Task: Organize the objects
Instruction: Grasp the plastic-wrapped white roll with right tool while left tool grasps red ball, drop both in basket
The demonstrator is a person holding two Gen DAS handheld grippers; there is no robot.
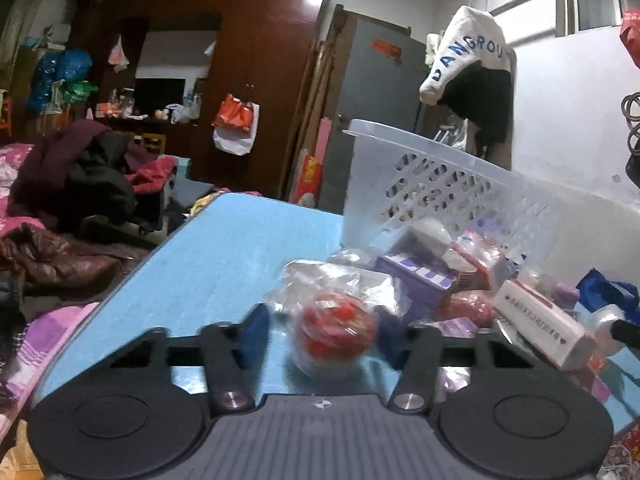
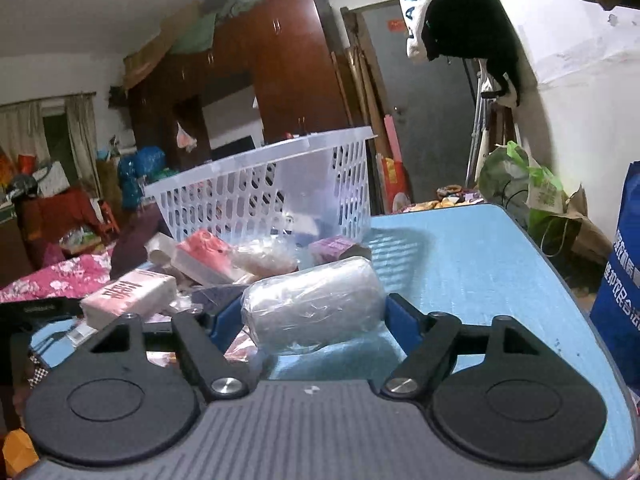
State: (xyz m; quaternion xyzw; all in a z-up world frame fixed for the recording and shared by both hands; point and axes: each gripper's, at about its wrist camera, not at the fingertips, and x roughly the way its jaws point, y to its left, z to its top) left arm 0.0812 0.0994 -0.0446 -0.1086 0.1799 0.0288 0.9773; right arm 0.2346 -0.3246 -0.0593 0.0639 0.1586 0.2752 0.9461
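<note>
Blue worktop (image 1: 224,248) holds a heap of packs beside a white basket (image 1: 424,176). The left claw (image 1: 324,340) sits narrow around a red tub (image 1: 334,330) in clear wrap. The right claw (image 2: 314,312) grips a clear roll (image 2: 316,304). A hanging shirt (image 1: 464,52) reads "ANGROU".

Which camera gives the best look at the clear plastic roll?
The right wrist view: the clear plastic roll lies large and sharp between the jaws of the right gripper. The left wrist view shows only its end, small at the right edge, beyond the white box.
</note>
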